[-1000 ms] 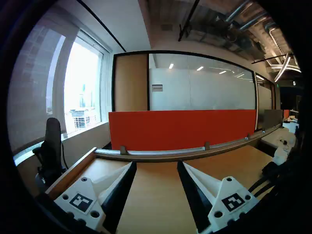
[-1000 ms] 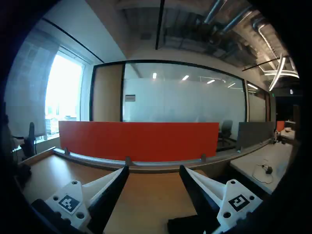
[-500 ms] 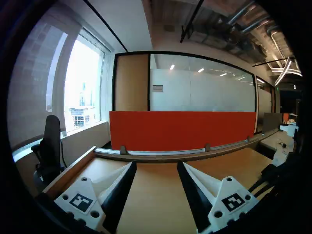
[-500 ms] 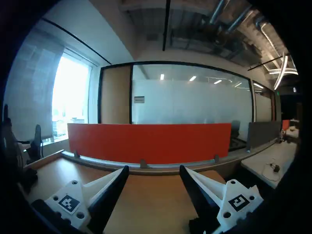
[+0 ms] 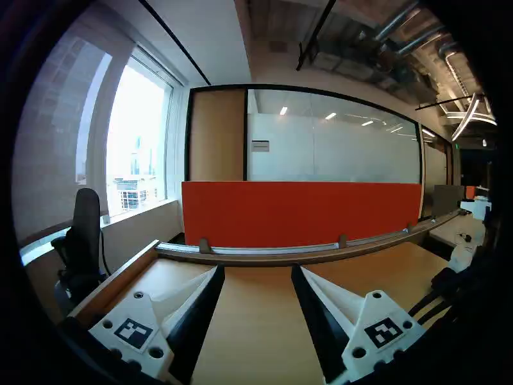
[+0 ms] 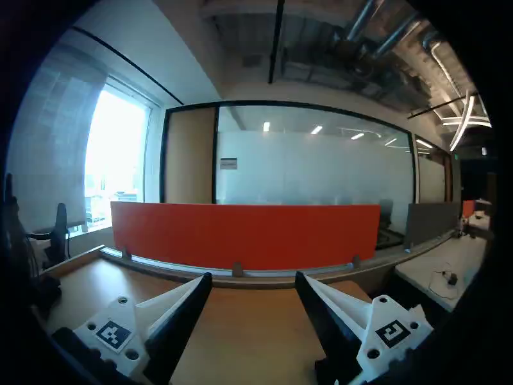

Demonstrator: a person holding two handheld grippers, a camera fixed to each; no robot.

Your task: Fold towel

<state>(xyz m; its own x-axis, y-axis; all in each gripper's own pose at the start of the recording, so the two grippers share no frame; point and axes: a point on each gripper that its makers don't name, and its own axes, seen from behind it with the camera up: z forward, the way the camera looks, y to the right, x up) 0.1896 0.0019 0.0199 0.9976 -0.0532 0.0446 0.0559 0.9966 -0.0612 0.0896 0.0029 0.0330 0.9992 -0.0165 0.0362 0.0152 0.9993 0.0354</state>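
In the left gripper view my left gripper (image 5: 256, 273) stands open over the wooden desk (image 5: 256, 333), its white fingers (image 5: 192, 298) spread with nothing between them. In the right gripper view my right gripper (image 6: 252, 279) is likewise open above the wooden desk (image 6: 247, 337), with bare wood between its fingers (image 6: 333, 301). Both grippers point level toward the orange divider (image 5: 301, 215) at the desk's far edge.
An orange divider panel (image 6: 243, 234) runs along the back of the desk. A black office chair (image 5: 82, 247) stands at the left by the window. Dark cables and white items (image 5: 458, 269) lie at the right. A neighbouring white desk (image 6: 442, 263) sits beyond the right side.
Both views have shifted only slightly; the right gripper's camera has turned a little, so the divider sits farther right. A dark object at the bottom of the right view has moved mostly out of sight.
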